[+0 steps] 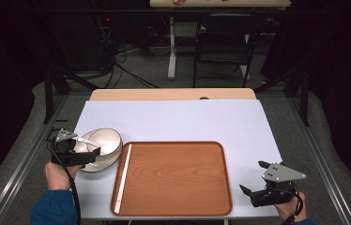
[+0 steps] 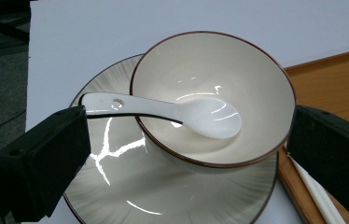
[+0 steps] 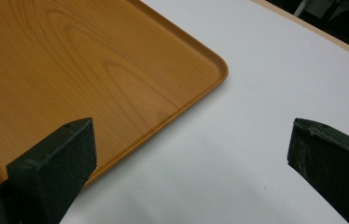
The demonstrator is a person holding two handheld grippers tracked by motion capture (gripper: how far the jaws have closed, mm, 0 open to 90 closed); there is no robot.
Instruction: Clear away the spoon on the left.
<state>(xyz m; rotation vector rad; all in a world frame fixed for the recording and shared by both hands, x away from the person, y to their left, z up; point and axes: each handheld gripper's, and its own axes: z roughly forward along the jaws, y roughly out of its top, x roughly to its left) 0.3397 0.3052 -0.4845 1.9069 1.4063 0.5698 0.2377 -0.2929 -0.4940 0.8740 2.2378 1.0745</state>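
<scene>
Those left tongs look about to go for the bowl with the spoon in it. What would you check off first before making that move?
1. Left tongs open wide around the bowl: ok.
2. Bowl sits upright on the plate: ok.
3. Spoon rests inside the bowl, handle over the rim: ok, though it might slip.
4. Wooden tray has bare room: ok.
5. White chopsticks lie along the tray's left edge, out of the way: ok.
6. Right tongs open, off to the tray's right: ok.

Black grippers (image 1: 87, 152) with grey three-cornered plates on top, black cables trailing behind, blue sleeve (image 1: 54, 208) behind left one.
</scene>
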